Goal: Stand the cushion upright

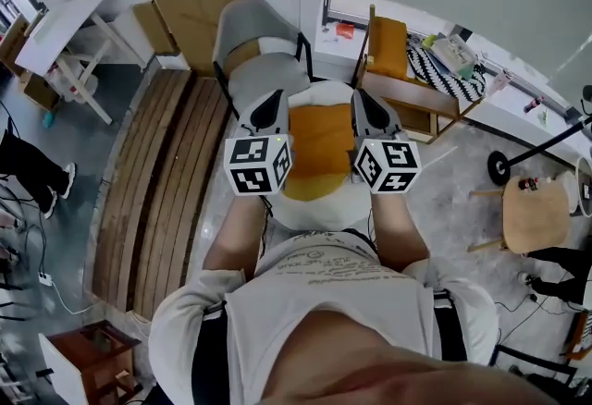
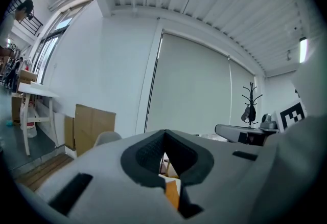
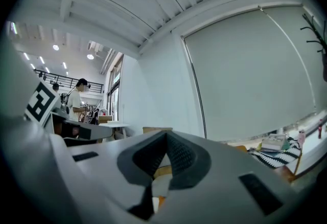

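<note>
The orange cushion (image 1: 319,142) rests on a white round seat (image 1: 324,206). The left gripper (image 1: 268,107) is against its left edge and the right gripper (image 1: 368,107) against its right edge.

Left fingers (image 2: 143,159): closed, tips meeting. A sliver of orange shows through the slit behind them. Right fingers (image 3: 184,159): likewise closed together.

Hazards, as judged:
- Closed fingers only press from the sides, so the soft cushion may buckle or slip out and fall flat.
- Uneven lift from either side may twist it.
- The seat is rounded with no visible support, so an upright cushion may topple or slide to the floor.
</note>
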Demonstrator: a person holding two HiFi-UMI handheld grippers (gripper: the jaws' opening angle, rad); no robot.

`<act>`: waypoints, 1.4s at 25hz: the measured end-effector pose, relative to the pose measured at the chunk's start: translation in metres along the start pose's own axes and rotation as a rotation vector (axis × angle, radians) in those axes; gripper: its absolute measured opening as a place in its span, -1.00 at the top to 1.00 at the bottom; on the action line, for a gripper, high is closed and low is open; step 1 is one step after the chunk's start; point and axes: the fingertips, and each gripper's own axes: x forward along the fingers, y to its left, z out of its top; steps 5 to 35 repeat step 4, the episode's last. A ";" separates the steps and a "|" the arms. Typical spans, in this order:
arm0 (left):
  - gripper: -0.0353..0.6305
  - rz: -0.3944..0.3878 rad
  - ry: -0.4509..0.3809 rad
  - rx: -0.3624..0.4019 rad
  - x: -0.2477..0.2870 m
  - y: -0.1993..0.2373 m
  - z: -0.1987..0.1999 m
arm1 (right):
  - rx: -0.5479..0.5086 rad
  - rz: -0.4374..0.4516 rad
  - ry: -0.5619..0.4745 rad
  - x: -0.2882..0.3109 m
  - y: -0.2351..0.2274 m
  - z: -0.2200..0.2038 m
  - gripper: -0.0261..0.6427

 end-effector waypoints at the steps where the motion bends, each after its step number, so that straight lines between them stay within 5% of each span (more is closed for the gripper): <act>1: 0.83 -0.002 0.004 0.001 0.002 0.000 -0.002 | -0.001 0.002 0.003 0.001 0.000 -0.002 0.84; 35: 0.83 -0.006 0.018 0.003 0.007 0.000 -0.008 | -0.008 0.006 0.009 0.001 0.001 -0.007 0.84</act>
